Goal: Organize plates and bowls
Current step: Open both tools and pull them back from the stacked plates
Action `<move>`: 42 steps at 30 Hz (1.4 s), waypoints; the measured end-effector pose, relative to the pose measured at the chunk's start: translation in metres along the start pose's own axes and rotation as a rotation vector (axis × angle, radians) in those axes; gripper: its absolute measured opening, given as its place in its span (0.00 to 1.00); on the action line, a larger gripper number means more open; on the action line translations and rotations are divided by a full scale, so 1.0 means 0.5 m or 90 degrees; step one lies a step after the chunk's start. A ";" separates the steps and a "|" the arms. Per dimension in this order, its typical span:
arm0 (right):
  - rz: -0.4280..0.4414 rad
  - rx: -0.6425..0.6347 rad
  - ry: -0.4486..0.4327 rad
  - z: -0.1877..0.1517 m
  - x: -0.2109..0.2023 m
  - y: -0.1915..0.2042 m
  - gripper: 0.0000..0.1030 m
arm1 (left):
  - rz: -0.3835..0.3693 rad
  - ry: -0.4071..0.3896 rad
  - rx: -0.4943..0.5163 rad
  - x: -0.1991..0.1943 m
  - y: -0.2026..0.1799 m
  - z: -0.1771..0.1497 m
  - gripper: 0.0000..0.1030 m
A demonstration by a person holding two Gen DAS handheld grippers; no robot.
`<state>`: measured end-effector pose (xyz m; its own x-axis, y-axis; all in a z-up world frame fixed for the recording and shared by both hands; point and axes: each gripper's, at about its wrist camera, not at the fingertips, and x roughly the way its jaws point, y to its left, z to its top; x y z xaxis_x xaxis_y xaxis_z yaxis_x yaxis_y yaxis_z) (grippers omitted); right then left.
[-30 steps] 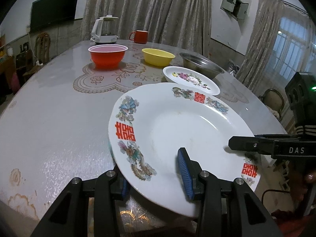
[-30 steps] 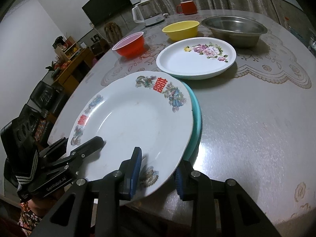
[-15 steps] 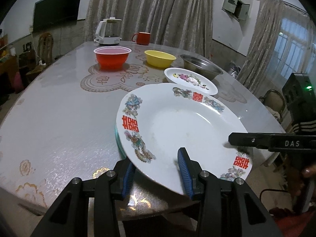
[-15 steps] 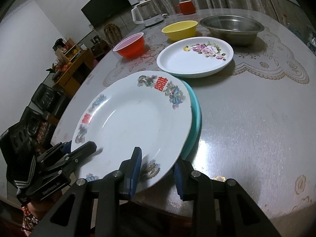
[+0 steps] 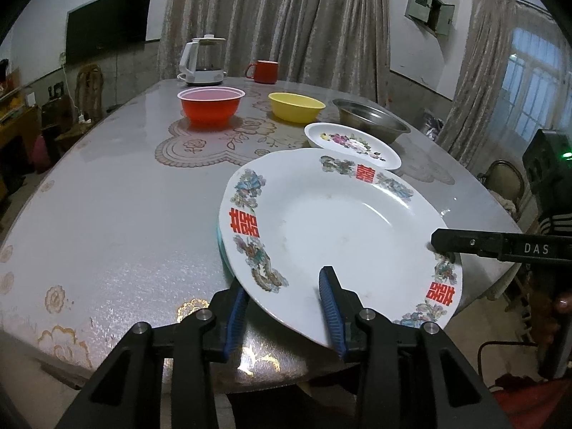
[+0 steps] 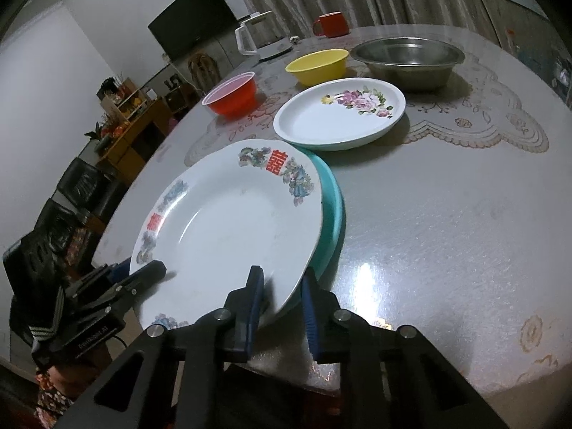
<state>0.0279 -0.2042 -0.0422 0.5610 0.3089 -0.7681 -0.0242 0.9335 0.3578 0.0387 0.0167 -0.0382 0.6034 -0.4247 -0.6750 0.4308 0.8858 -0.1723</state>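
Observation:
A large white plate with red characters point(image 5: 332, 221) point(image 6: 228, 228) lies stacked on a teal plate point(image 6: 330, 211) and overhangs the near table edge. My left gripper point(image 5: 282, 296) is shut on the stack's rim, one finger above, one below. My right gripper point(image 6: 280, 286) is shut on the rim of the same stack from the other side; it shows in the left wrist view point(image 5: 443, 243). A flower plate point(image 5: 352, 144) point(image 6: 343, 116), a red bowl point(image 5: 211, 105) point(image 6: 232, 94), a yellow bowl point(image 5: 296, 107) point(image 6: 318, 66) and a steel bowl point(image 5: 370, 119) point(image 6: 407, 59) stand farther back.
A white kettle point(image 5: 203, 60) and a red mug point(image 5: 262, 71) stand at the round table's point(image 5: 107, 221) far side. Chairs point(image 5: 507, 182) and a sideboard point(image 6: 128, 128) surround the table. A lace mat point(image 5: 228, 139) lies under the bowls.
Both grippers have pulled the plate stack toward the near table edge, so it now overhangs more. Both grips are unchanged.

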 end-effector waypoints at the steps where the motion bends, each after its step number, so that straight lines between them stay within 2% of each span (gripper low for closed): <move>1: -0.009 -0.011 -0.003 0.001 0.001 0.004 0.19 | 0.002 0.002 0.002 0.003 0.000 0.002 0.39; 7: -0.012 -0.019 -0.010 0.008 0.007 0.010 0.19 | 0.008 0.002 0.013 0.007 0.003 0.008 0.39; 12: 0.027 0.015 -0.002 0.007 0.001 -0.012 0.22 | 0.003 0.013 0.002 0.008 0.005 0.012 0.40; 15: 0.028 0.019 -0.019 0.009 -0.013 -0.021 0.23 | 0.000 0.010 -0.001 0.003 0.007 0.010 0.42; 19: 0.019 0.030 -0.037 0.014 -0.032 -0.040 0.23 | 0.012 0.007 0.006 -0.008 0.011 0.018 0.56; 20: 0.018 0.038 -0.041 0.016 -0.035 -0.047 0.23 | 0.013 0.005 0.006 -0.011 0.014 0.021 0.56; 27: -0.002 0.078 -0.063 0.029 -0.050 -0.093 0.23 | -0.001 -0.015 -0.017 -0.035 0.029 0.069 0.58; 29: -0.011 0.091 -0.069 0.036 -0.052 -0.108 0.26 | -0.002 -0.025 -0.014 -0.040 0.028 0.087 0.65; 32: -0.017 0.115 -0.073 0.044 -0.052 -0.131 0.28 | -0.011 -0.031 0.000 -0.035 0.018 0.114 0.67; 42: -0.029 0.149 -0.059 0.057 -0.027 -0.182 0.29 | -0.044 0.008 0.039 0.017 -0.019 0.190 0.67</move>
<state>0.0460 -0.2983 -0.0492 0.6305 0.2400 -0.7381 0.1892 0.8748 0.4460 0.1034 -0.0130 0.0259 0.5620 -0.4819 -0.6722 0.5119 0.8411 -0.1749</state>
